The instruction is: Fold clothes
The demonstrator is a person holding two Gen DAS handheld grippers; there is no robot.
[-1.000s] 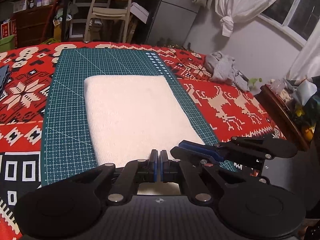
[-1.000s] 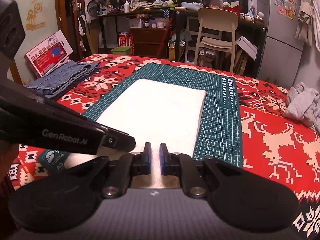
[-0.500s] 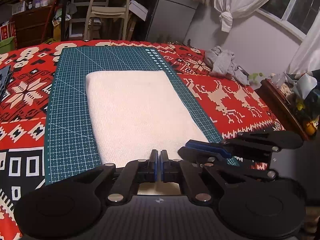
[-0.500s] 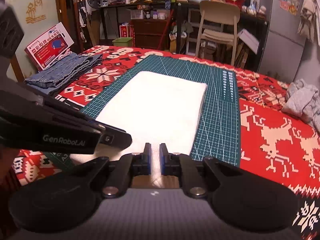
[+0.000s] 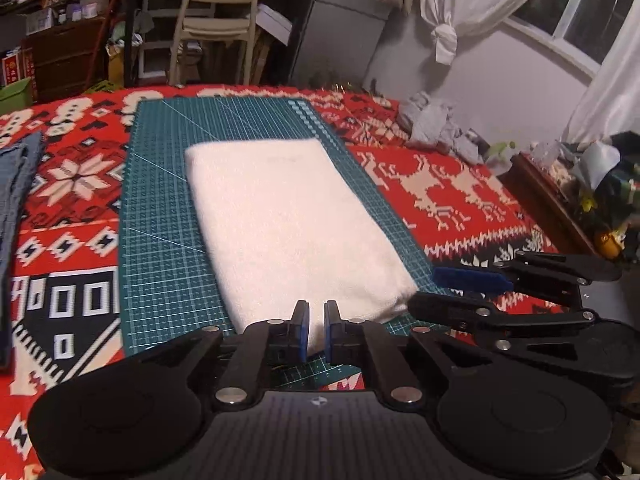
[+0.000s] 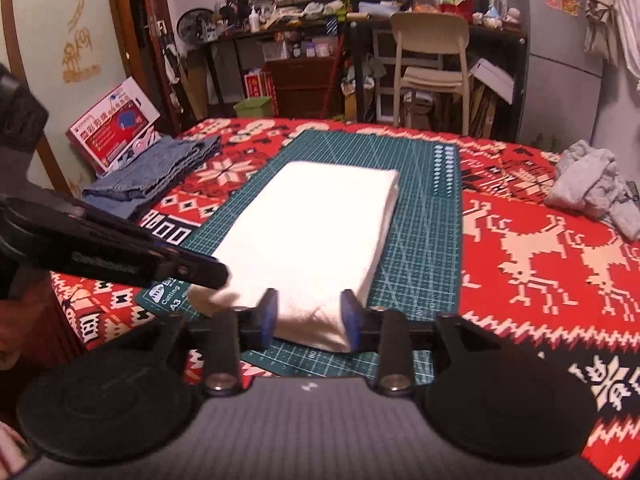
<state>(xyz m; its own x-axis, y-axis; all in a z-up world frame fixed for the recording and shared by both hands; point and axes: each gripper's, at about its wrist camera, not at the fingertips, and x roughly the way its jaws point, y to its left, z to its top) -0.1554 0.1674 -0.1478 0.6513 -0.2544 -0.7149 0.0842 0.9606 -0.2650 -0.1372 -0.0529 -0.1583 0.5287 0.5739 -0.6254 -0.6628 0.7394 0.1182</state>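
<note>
The folded white cloth (image 5: 288, 224) lies flat on the green cutting mat (image 5: 160, 208), its long axis running straight away from me, one short end near my fingers and the other far up the mat. Its long edges run nearly parallel to the mat's grid lines.

My left gripper (image 5: 315, 334) sits at the near short end, slightly towards the cloth's left half. Its blue-padded fingers (image 5: 301, 332) stand a narrow gap apart, with a bit of the white edge showing between them; I cannot tell whether they truly grip it.

My right gripper (image 6: 309, 318) is spread wide. The cloth's near right corner lies between its fingers (image 6: 269, 314), not touched firmly by either. In the left wrist view this gripper comes in from the side, just beside that corner, one finger above the other.

To the far left of my fingers a folded denim garment (image 6: 156, 172) rests on the red patterned bedspread (image 6: 540, 248); to the far right lies a crumpled grey garment (image 6: 592, 184).
</note>
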